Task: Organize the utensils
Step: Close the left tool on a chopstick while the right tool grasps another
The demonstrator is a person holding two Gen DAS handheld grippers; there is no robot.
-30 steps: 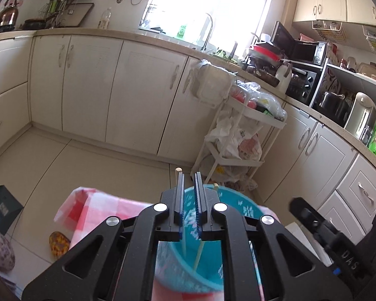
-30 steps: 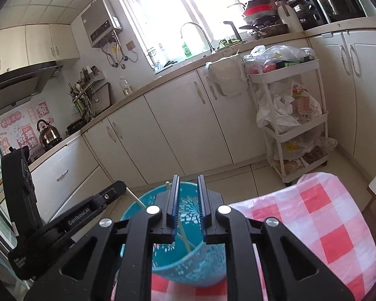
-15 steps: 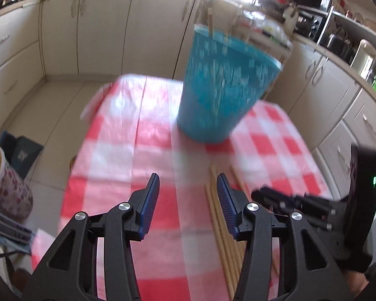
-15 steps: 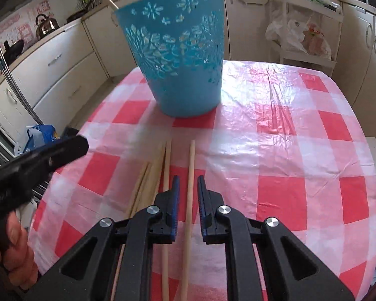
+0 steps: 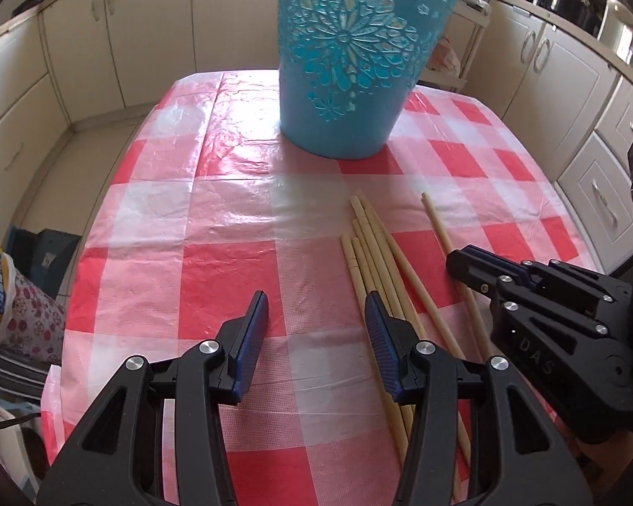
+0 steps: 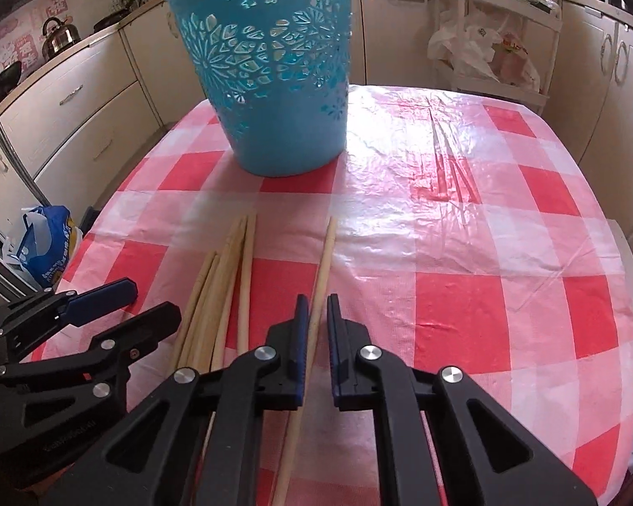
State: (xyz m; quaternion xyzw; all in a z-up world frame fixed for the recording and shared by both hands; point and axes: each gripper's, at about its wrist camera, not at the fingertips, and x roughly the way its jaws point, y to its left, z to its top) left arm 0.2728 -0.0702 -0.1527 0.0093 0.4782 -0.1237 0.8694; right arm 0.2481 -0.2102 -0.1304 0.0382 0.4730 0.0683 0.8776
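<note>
A blue perforated basket [image 5: 350, 55] [image 6: 270, 71] stands at the far side of the red-and-white checked tablecloth [image 5: 215, 194] [image 6: 485, 261]. Several pale wooden chopsticks [image 5: 375, 253] [image 6: 219, 291] lie in a loose bundle in front of it. One chopstick [image 6: 323, 270] [image 5: 441, 232] lies apart to the right. My left gripper [image 5: 316, 324] is open and empty, low over the cloth just left of the bundle. My right gripper [image 6: 315, 329] has its jaws narrowly apart astride the single chopstick, not clamped on it.
The table edge drops off to the left and right. Kitchen cabinets [image 5: 105, 42] ring the room. A white trolley [image 6: 493, 38] with bags stands behind the table. A blue bag [image 6: 46, 244] lies on the floor at the left.
Both grippers dropped from above the basket to low over the cloth near the chopsticks. The left gripper opened wide. The right gripper moved over the single chopstick.
</note>
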